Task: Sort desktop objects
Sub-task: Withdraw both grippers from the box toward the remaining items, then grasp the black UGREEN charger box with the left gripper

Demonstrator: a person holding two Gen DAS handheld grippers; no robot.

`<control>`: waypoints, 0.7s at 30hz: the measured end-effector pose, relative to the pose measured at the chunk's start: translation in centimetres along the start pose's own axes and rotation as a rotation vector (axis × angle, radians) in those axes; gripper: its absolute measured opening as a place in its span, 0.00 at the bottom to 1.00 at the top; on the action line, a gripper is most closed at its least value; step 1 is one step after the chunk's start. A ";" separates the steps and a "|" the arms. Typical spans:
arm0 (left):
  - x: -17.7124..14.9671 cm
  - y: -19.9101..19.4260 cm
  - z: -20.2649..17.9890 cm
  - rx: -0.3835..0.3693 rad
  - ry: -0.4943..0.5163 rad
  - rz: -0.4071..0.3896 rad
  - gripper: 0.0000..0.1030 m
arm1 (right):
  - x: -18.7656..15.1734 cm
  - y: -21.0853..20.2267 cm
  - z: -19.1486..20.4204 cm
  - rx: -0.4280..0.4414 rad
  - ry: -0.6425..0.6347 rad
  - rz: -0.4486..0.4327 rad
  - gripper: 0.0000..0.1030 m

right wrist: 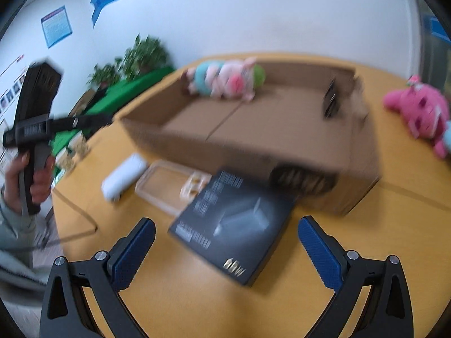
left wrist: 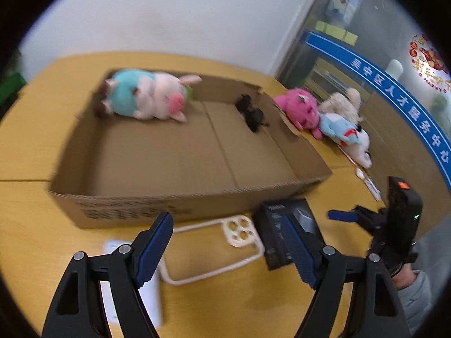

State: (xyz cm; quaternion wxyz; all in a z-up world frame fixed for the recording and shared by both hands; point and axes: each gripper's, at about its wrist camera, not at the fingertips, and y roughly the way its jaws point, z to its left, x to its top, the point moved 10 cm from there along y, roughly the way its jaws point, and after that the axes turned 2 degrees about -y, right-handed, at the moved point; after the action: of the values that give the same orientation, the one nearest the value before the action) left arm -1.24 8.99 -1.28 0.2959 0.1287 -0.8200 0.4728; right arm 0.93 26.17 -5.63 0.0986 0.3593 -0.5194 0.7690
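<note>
On the yellow table (left wrist: 253, 304) stands an open cardboard box (left wrist: 180, 202) with a teal-and-pink plush (left wrist: 146, 95) in its far left corner and a small black object (left wrist: 252, 112) by its far right wall. In front of the box lie a clear phone case (left wrist: 214, 242), a black carton (right wrist: 234, 225) marked 60W and a white oblong item (right wrist: 124, 180). My left gripper (left wrist: 225, 233) hangs open above the phone case. Over the black carton my right gripper (right wrist: 225, 239) is open too. Neither touches anything.
A pink plush (left wrist: 298, 107), a beige plush (left wrist: 344, 101) and a blue-and-white plush (left wrist: 349, 135) lie on the table right of the box. A hand (right wrist: 33, 177) holds the left gripper's handle. Green plants (right wrist: 141, 56) stand beyond the table's left edge. A thin cable (right wrist: 79, 211) runs across the tabletop.
</note>
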 end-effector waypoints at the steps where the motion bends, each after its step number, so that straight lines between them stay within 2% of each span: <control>1: -0.5 1.2 -0.8 -0.027 0.004 0.029 0.76 | -0.9 0.9 0.2 0.006 0.002 0.023 1.00; 7: -3.1 6.8 -4.7 -0.151 0.036 0.148 0.76 | -3.7 3.1 -0.4 0.006 0.000 0.087 1.00; 12: -4.0 10.6 -6.6 -0.207 0.037 0.216 0.75 | -3.7 3.2 -1.3 0.014 -0.013 0.082 1.00; 15: -4.8 12.2 -7.9 -0.267 0.025 0.258 0.75 | -3.5 3.9 -1.6 0.010 -0.040 0.093 1.00; 19: -5.4 12.6 -8.3 -0.241 0.040 0.265 0.75 | -3.8 4.9 -1.2 -0.003 -0.082 0.122 1.00; 21: -5.9 11.9 -8.5 -0.255 0.019 0.277 0.75 | -4.2 4.3 -0.6 0.024 -0.083 0.126 1.00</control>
State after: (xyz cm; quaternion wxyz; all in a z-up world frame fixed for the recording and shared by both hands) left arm 0.65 22.00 -10.01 0.2497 -0.0285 -0.8803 0.4024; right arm 1.42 25.72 -11.66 0.0237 0.3586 -0.5353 0.7643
